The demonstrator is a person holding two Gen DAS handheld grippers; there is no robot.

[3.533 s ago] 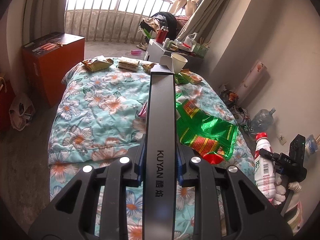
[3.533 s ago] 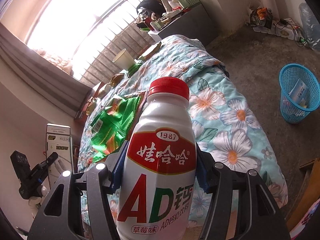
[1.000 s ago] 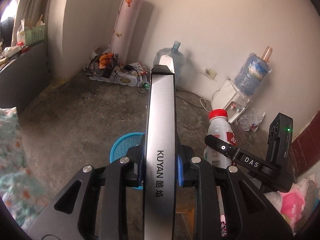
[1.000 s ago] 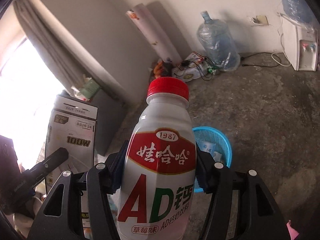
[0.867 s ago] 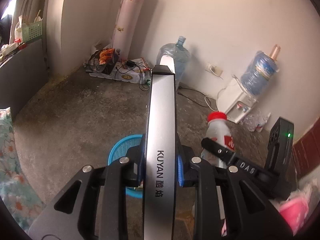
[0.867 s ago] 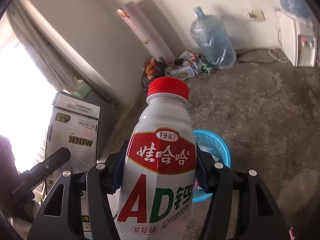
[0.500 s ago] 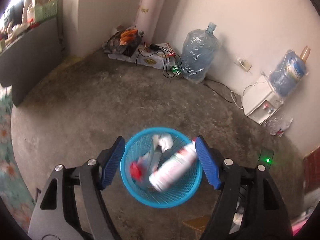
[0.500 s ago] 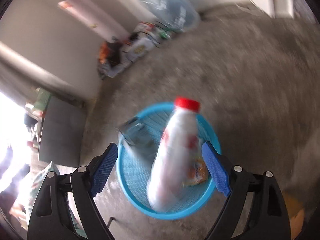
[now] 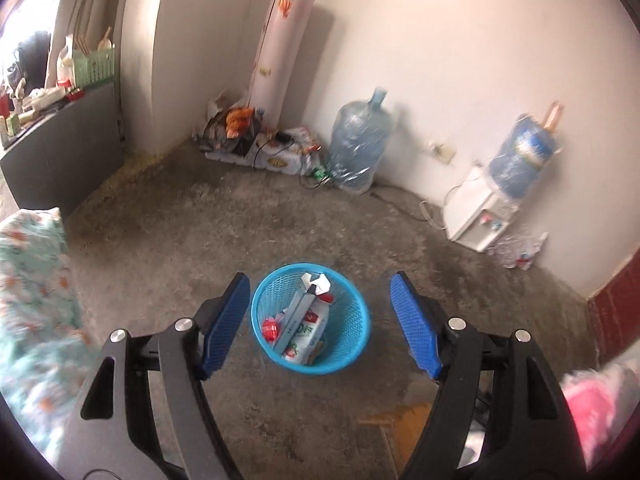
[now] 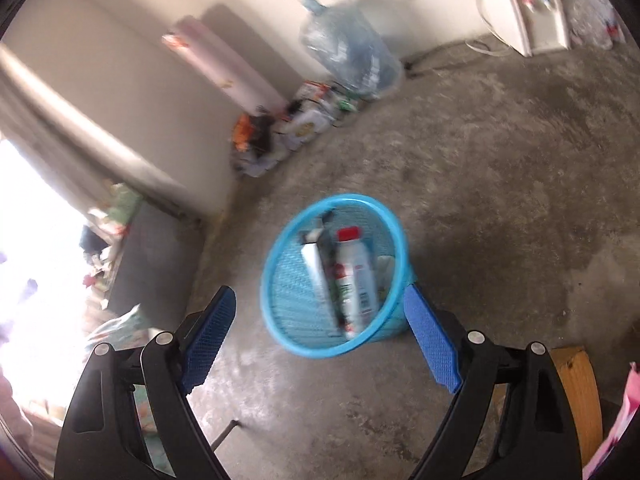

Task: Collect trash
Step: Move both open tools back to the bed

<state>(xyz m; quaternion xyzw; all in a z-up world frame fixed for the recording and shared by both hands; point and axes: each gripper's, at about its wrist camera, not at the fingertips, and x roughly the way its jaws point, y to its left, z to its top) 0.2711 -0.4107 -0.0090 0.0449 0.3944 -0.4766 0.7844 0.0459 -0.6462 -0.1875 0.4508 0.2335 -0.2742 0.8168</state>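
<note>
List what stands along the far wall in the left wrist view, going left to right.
Green basket on the dark cabinet → tall printed roll → pile of bags and cables at its foot → big water jug on the floor → wall socket → white water dispenser with its blue bottle.

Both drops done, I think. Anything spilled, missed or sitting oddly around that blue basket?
Nothing stands out. The blue basket stands upright on the concrete floor, with the red-capped bottle and the long flat box lying inside it, nothing on the floor beside it. Left gripper and right gripper are both open and empty.
</note>
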